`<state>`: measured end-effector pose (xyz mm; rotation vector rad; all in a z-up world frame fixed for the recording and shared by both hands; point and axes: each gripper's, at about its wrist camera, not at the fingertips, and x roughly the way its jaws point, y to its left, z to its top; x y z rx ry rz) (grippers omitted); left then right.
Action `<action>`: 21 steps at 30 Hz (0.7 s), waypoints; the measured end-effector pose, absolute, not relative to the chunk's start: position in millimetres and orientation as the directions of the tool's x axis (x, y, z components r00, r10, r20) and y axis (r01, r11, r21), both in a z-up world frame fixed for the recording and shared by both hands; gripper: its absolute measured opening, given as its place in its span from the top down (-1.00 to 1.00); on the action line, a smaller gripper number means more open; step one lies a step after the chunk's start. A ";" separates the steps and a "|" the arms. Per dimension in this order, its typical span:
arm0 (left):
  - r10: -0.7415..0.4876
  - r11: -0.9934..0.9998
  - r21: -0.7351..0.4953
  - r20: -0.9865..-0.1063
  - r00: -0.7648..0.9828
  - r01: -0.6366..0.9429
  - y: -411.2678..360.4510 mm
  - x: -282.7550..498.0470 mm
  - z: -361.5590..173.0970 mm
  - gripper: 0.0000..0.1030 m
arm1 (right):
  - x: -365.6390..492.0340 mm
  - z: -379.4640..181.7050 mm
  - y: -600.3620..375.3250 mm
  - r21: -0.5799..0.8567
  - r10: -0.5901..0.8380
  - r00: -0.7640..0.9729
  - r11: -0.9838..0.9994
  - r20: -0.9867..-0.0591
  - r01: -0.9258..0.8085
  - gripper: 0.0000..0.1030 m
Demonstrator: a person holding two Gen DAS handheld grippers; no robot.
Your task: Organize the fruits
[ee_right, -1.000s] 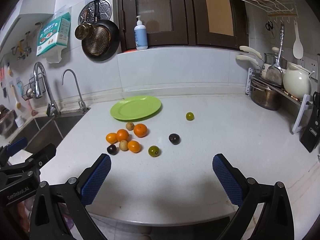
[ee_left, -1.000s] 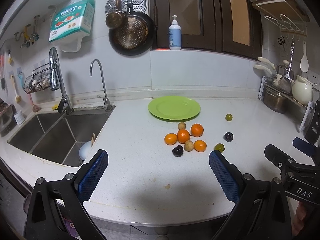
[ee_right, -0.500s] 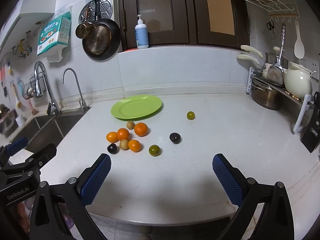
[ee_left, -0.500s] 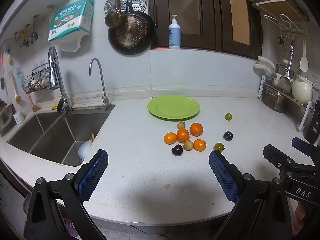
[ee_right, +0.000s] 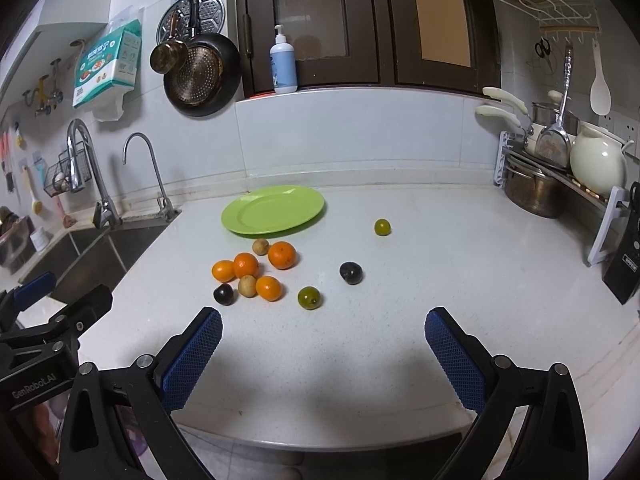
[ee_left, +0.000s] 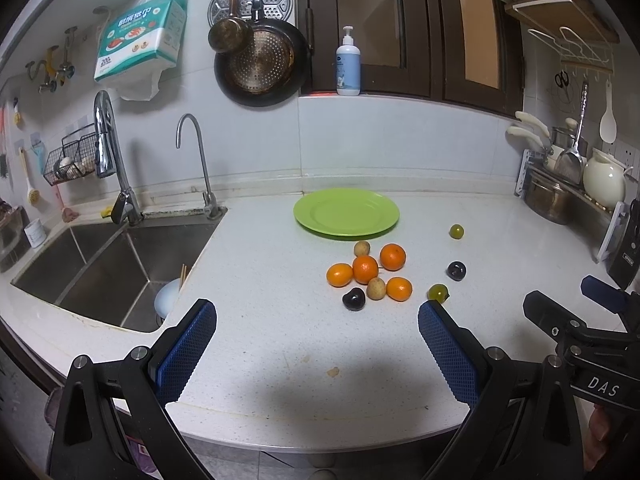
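A green plate (ee_left: pixel 346 212) (ee_right: pixel 273 209) lies empty at the back of the white counter. In front of it sits a cluster of several oranges (ee_left: pixel 365 269) (ee_right: pixel 282 255), two tan longans (ee_left: pixel 376 288) and a dark plum (ee_left: pixel 353 299) (ee_right: pixel 223 294). Apart to the right lie a green fruit (ee_right: pixel 309 297), a dark plum (ee_right: pixel 351 272) and a second green fruit (ee_right: pixel 382 227). My left gripper (ee_left: pixel 316 344) is open and empty above the counter's front edge. My right gripper (ee_right: pixel 322 346) is open and empty, to the right of the left one.
A steel sink (ee_left: pixel 104 264) with two taps is at the left. A steel pot (ee_right: pixel 532 196), a cream jug (ee_right: pixel 598 166) and a rack stand at the right wall. A knife block (ee_right: pixel 624 264) is at the far right. A pan hangs on the back wall.
Both views have shifted very slightly; the fruit and plate have not moved. Both grippers stay open.
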<state>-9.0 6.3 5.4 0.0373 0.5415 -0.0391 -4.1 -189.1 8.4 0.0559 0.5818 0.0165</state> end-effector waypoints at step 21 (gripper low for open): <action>-0.054 0.995 0.036 -0.562 0.825 0.090 0.4 29.4 -19.0 -0.99 | 26.8 -12.9 -186.4 0.041 0.012 0.793 0.999 -0.609 0.016 -0.99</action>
